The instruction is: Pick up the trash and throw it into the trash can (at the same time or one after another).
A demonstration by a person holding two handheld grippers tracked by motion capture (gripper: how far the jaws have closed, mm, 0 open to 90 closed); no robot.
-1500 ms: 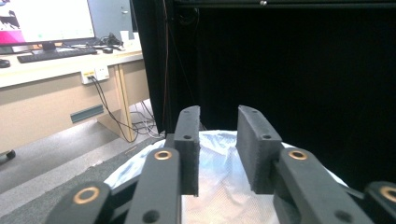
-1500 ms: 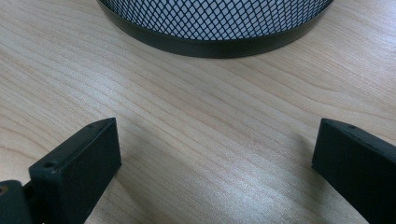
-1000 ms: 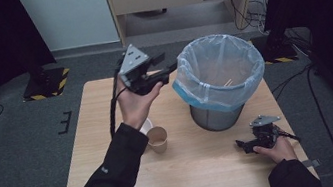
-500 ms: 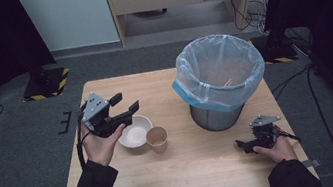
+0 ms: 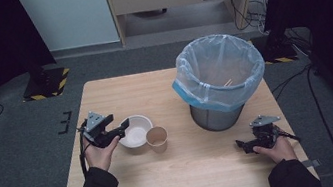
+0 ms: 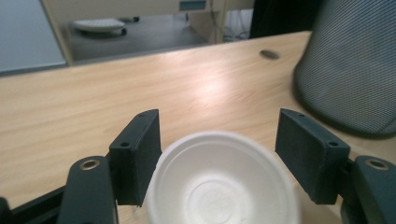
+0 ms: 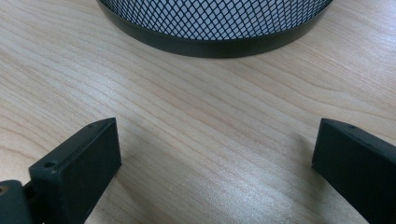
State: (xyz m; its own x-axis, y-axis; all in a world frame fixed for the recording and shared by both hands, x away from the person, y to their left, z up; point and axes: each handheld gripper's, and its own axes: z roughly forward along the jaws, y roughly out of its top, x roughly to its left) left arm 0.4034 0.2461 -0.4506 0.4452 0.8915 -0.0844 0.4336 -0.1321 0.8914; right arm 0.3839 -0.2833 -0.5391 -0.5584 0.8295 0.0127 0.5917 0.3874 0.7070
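Between left gripper jaws, white bowl, cropped below

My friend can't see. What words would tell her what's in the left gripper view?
A white bowl sits between the left gripper's two open black jaws, on a light wooden table. The mesh wall of a grey bin stands to the right.

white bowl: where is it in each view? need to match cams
High view: bowl left of centre, beside the paper cup.
Left gripper view: bowl bottom centre, between the jaws.
Right gripper view: not in it.
Shared landmark: mesh bin.
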